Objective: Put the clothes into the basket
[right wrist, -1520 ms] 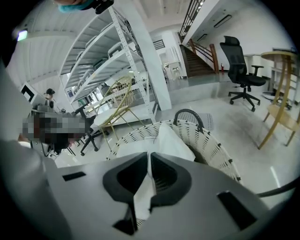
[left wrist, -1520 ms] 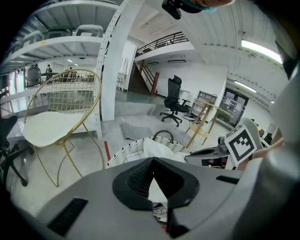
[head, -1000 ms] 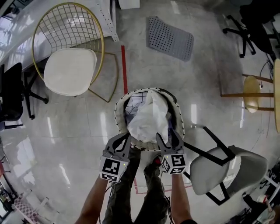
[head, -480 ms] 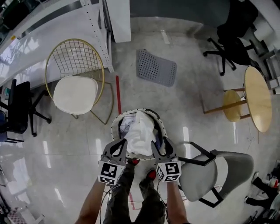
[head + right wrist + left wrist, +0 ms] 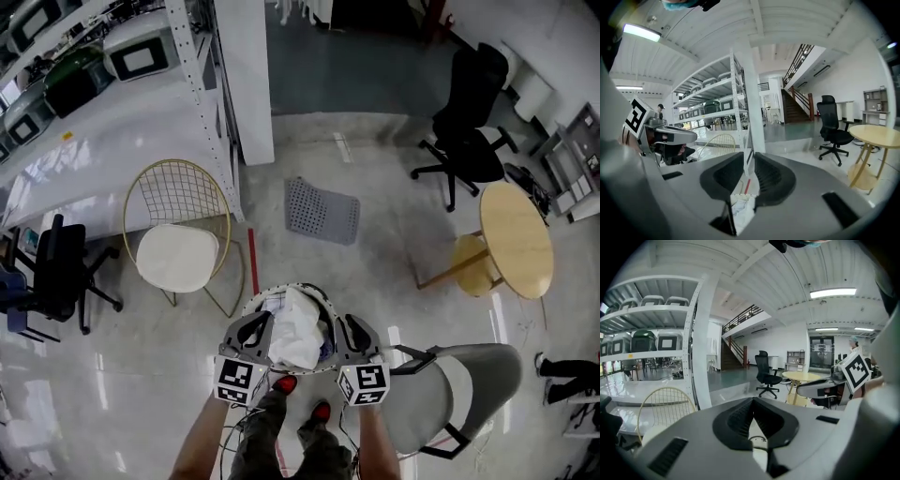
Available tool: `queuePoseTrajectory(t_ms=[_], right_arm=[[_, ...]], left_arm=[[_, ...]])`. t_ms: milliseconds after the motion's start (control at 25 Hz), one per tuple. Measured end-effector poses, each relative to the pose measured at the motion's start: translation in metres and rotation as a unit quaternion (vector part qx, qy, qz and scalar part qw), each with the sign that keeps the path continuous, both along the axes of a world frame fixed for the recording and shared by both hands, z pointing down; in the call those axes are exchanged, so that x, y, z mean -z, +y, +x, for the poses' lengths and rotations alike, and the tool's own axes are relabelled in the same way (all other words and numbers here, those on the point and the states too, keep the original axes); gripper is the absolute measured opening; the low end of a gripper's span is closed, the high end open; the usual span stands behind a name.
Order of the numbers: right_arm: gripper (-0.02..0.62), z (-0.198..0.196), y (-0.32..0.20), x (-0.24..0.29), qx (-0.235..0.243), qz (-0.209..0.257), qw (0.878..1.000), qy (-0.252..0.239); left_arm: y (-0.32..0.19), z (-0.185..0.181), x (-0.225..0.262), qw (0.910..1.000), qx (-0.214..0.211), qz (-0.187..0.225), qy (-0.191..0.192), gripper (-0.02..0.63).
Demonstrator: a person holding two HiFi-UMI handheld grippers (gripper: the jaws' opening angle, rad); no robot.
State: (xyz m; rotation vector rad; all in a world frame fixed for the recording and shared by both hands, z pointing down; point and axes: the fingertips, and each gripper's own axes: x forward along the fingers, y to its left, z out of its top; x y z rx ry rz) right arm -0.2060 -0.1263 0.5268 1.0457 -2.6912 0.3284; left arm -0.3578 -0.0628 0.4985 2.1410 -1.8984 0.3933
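Clothes point(image 5: 295, 325) heaped white in basket point(image 5: 272, 292) on floor at person's feet, pile standing above rim. L gripper point(image 5: 257, 324) & R gripper point(image 5: 349, 326) hang above it, one each side, both empty. L fingers closed tip to tip. R fingers have just been closing, slim gap left, nothing btwn. Looks near done. Prob. worth checking nothing drapes over rim; tuck down gently if so.

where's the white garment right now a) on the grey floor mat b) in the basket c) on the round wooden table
b, the white garment lies heaped inside the round basket, rising above its rim.
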Motion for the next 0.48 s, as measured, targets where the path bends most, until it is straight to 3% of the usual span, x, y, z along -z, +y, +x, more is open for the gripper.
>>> queuePoseTrajectory(t_ms=[240,480], right_arm=[[0.055,0.012,-0.01,0.086,-0.016,0.051,0.998,-0.039],[0.032,0.04,0.01,0.137,-0.035,0.062,0.996,-0.051]], left_arm=[[-0.016,0.023,0.067,0.9985,-0.029,0.042,-0.019,0.006],[-0.005,0.058,0.106,0.9972,-0.055,0.049,-0.012,0.006]])
